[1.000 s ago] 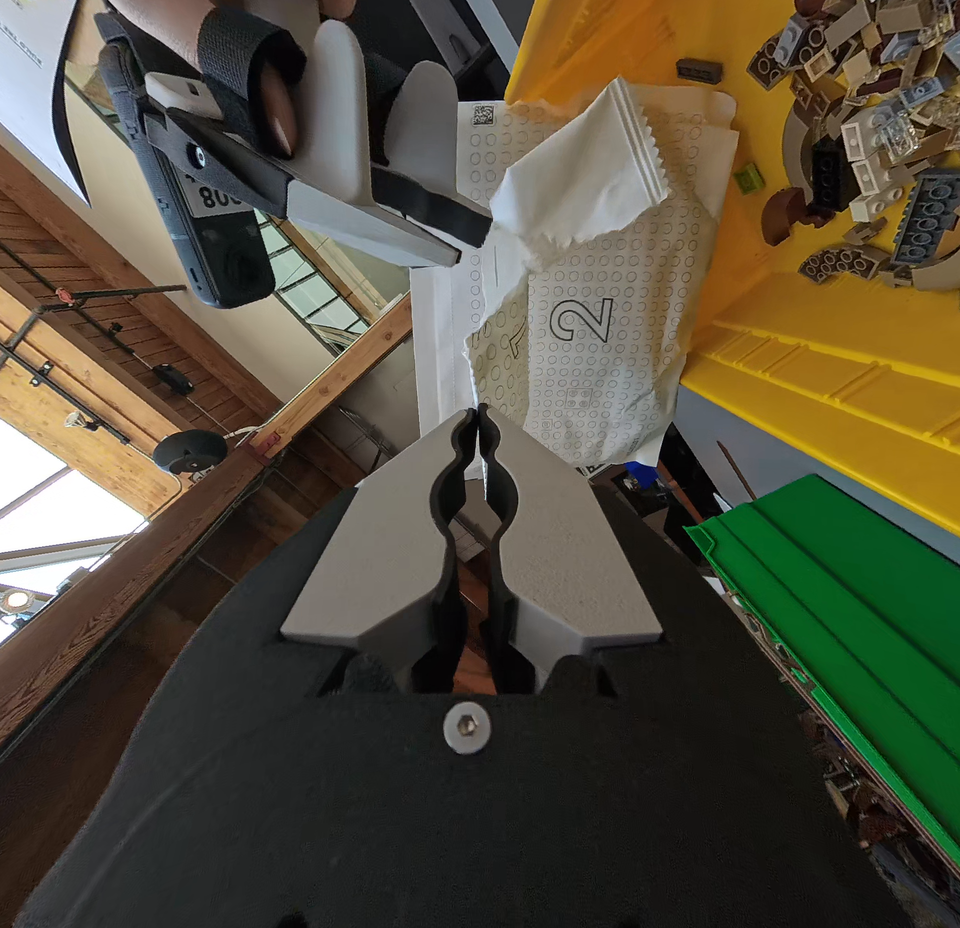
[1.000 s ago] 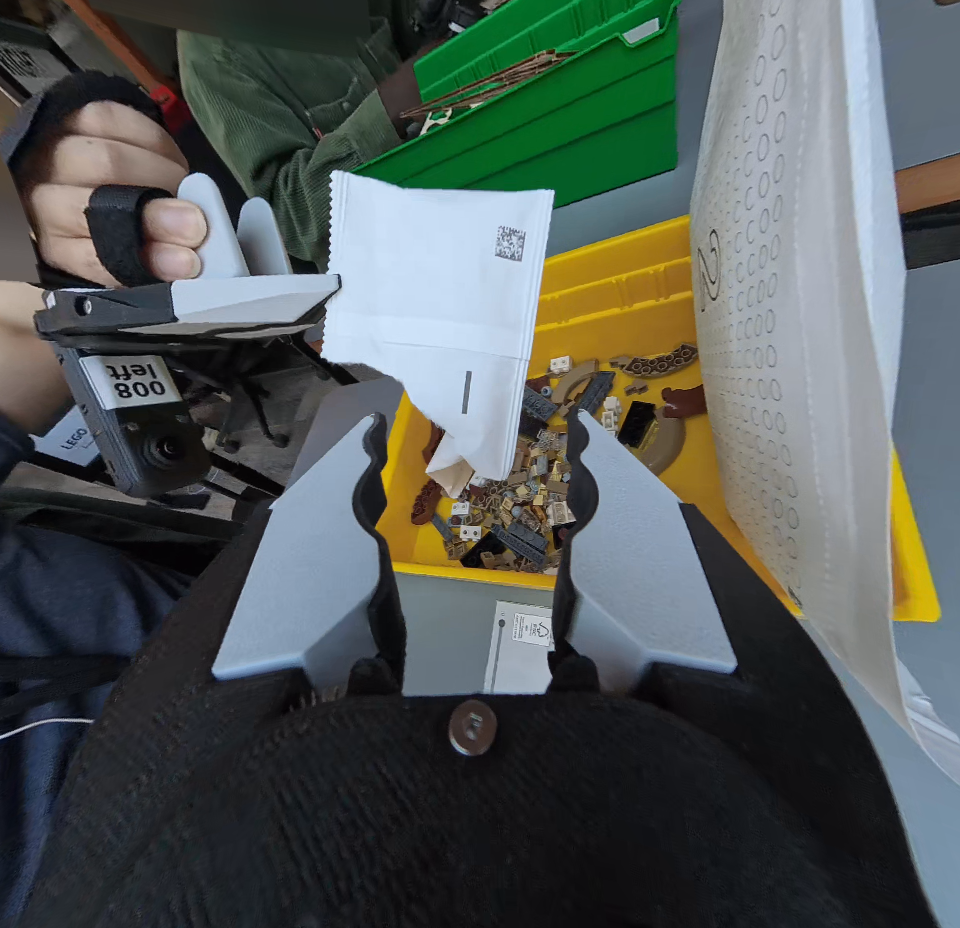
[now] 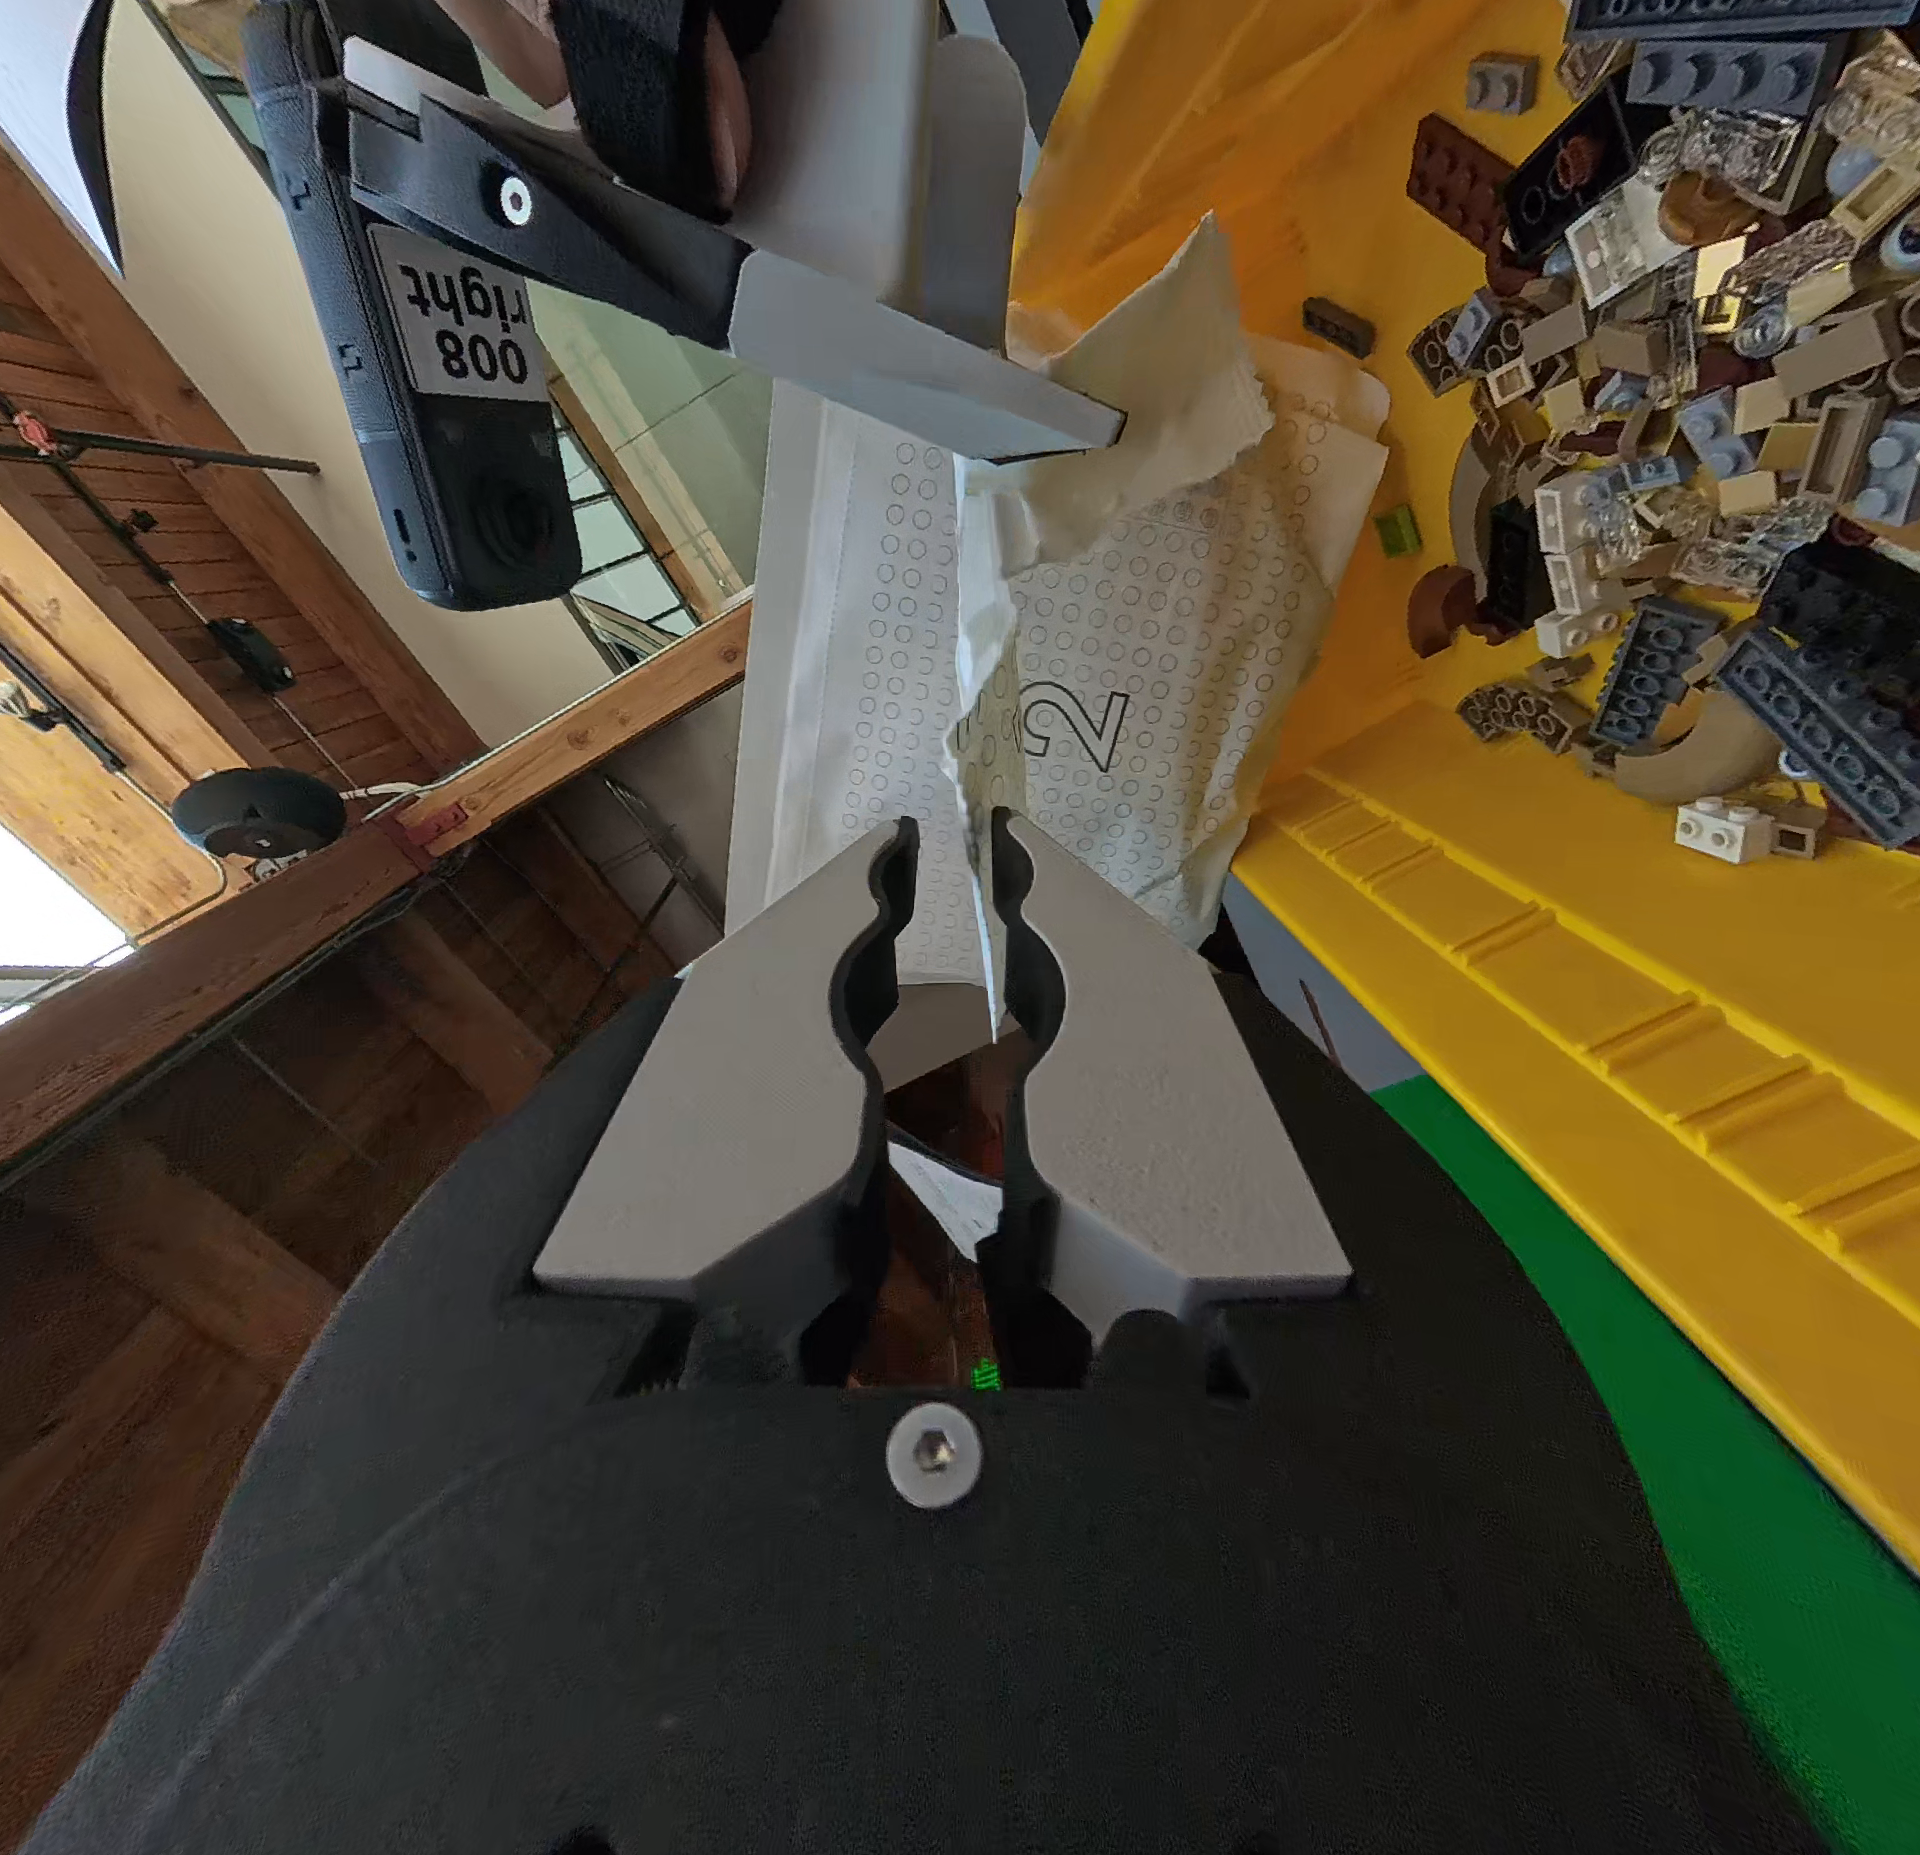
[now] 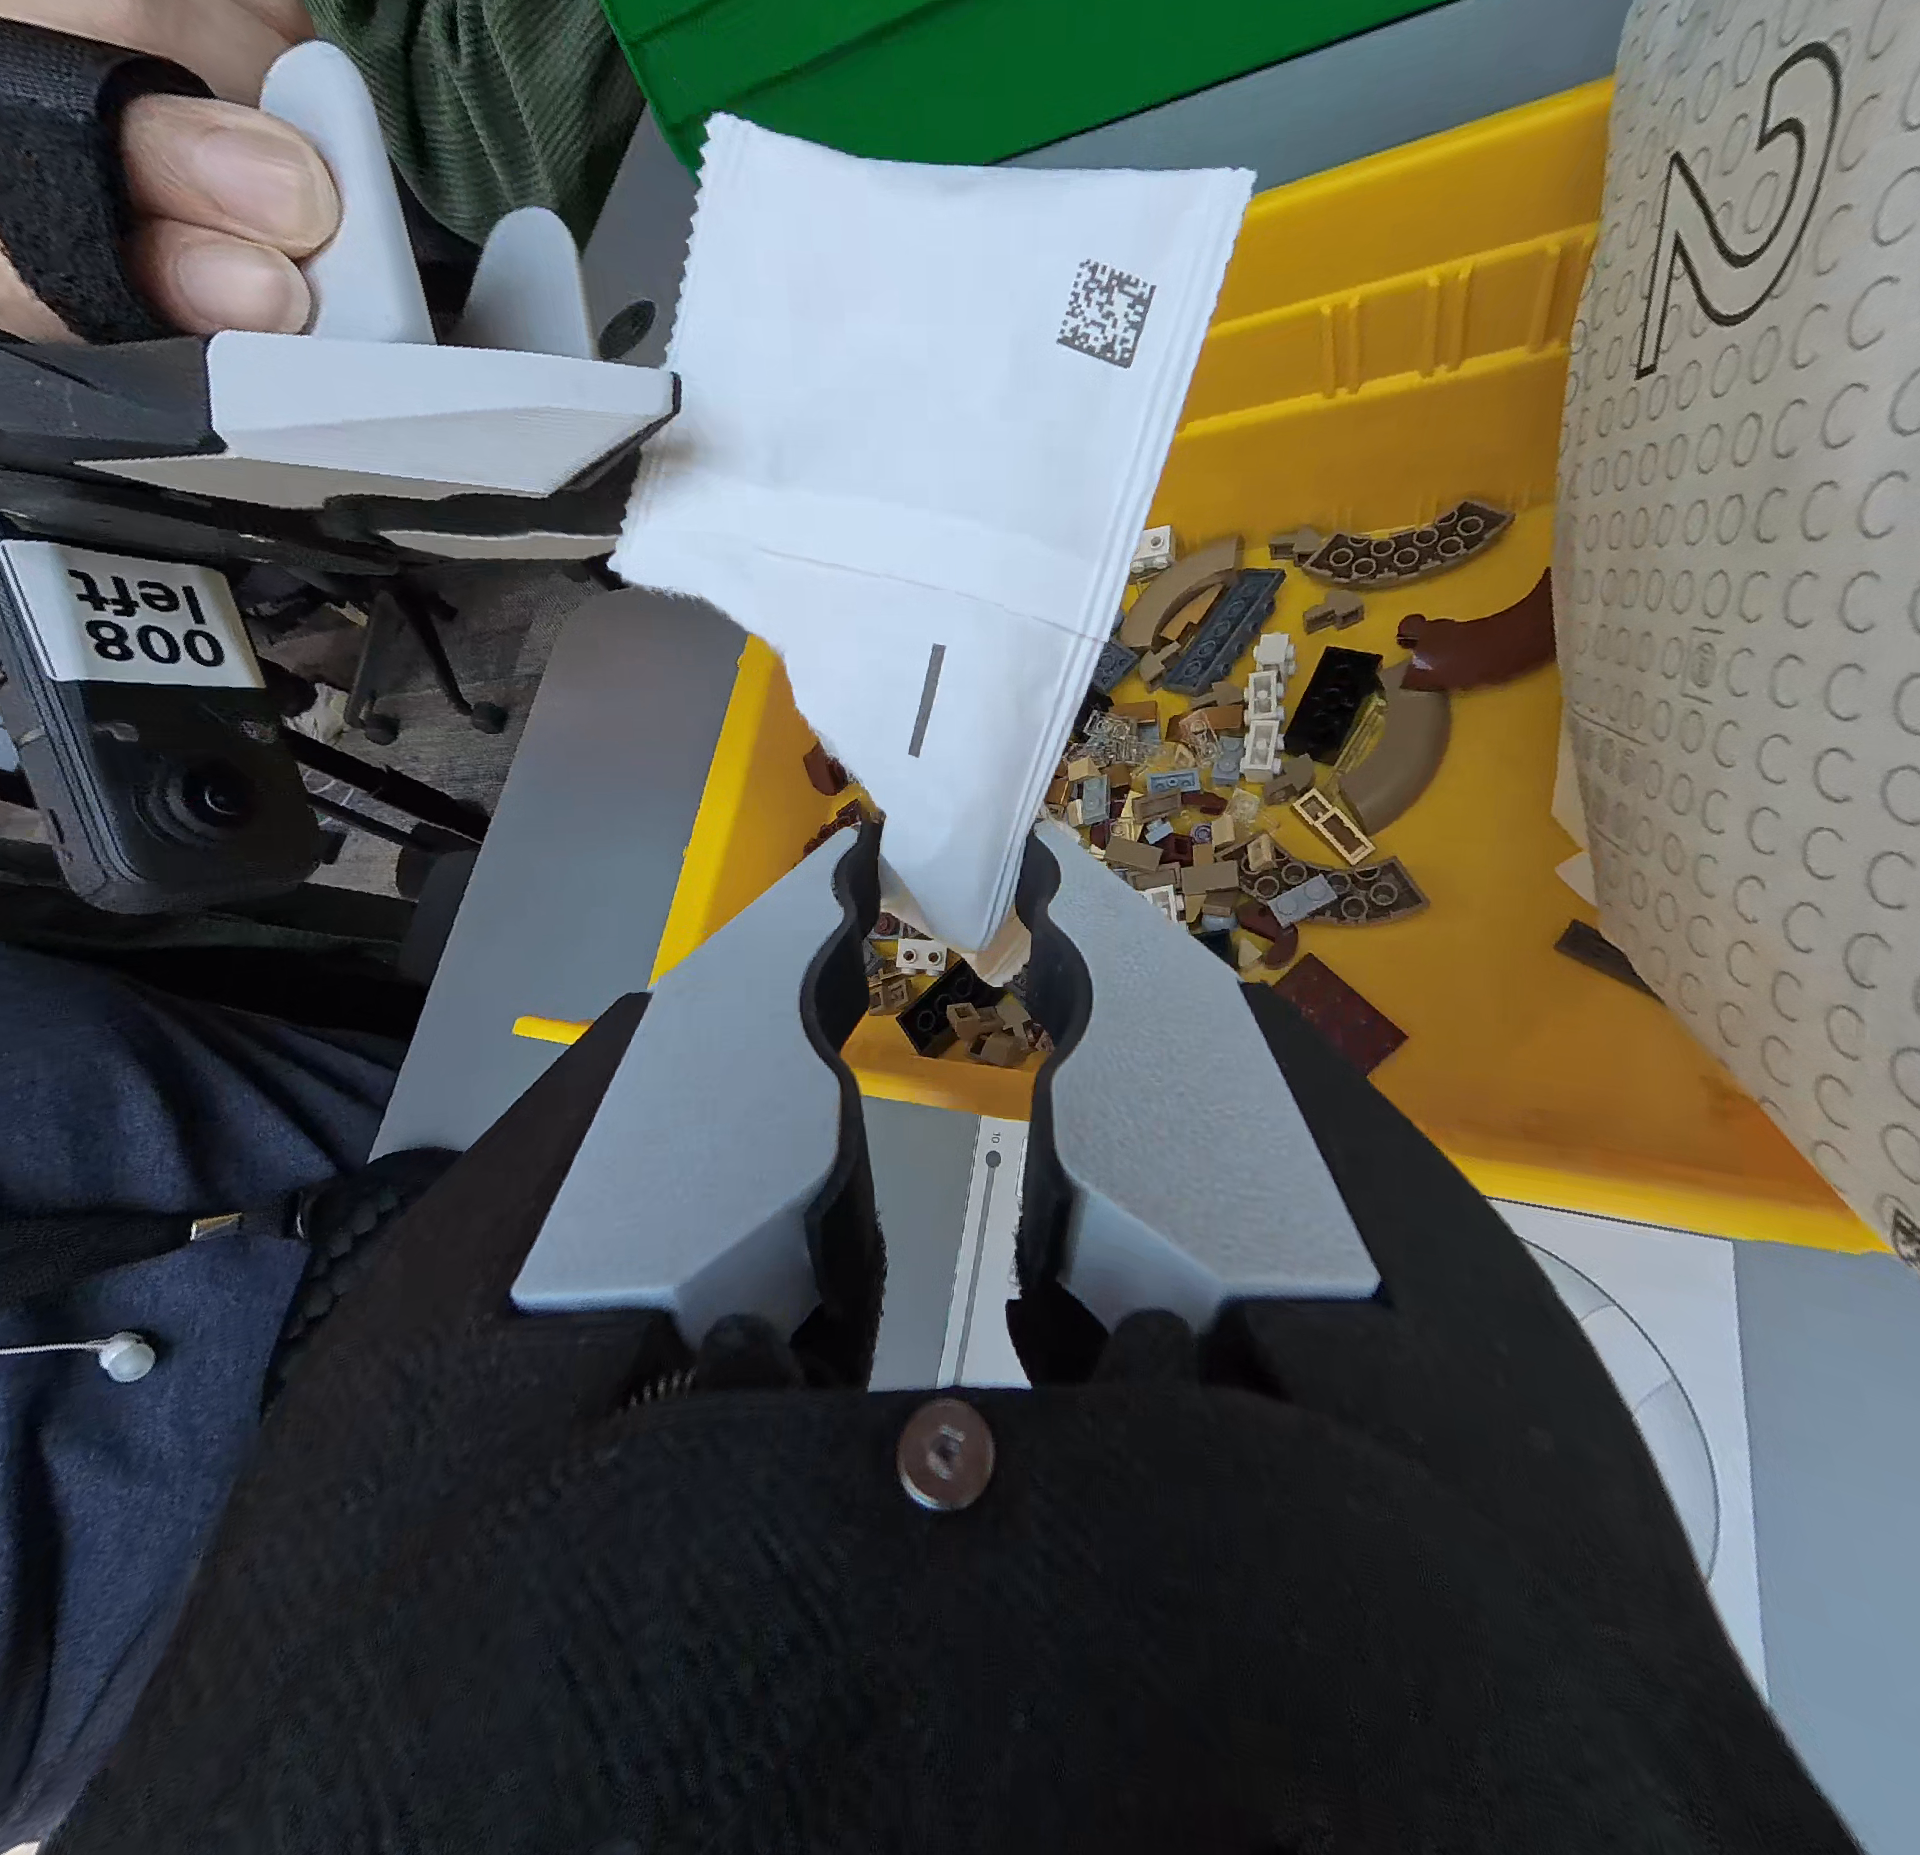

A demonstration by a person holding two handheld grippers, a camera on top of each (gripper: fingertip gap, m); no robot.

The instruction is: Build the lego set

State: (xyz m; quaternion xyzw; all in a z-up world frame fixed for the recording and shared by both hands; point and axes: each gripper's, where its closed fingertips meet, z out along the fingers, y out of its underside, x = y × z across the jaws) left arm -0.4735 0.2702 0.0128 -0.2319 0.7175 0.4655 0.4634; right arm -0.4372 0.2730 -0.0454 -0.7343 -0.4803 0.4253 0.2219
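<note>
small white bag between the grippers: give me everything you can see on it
The small bag is white paper with crimped, zigzag end seams, a printed square code and a short grey bar. Its lower left side is torn ragged and it looks flat and emptied. It hangs tilted above the bricks in the yellow bin. The left gripper meets its left edge, grip unclear; the right gripper pinches its bottom corner.
</note>
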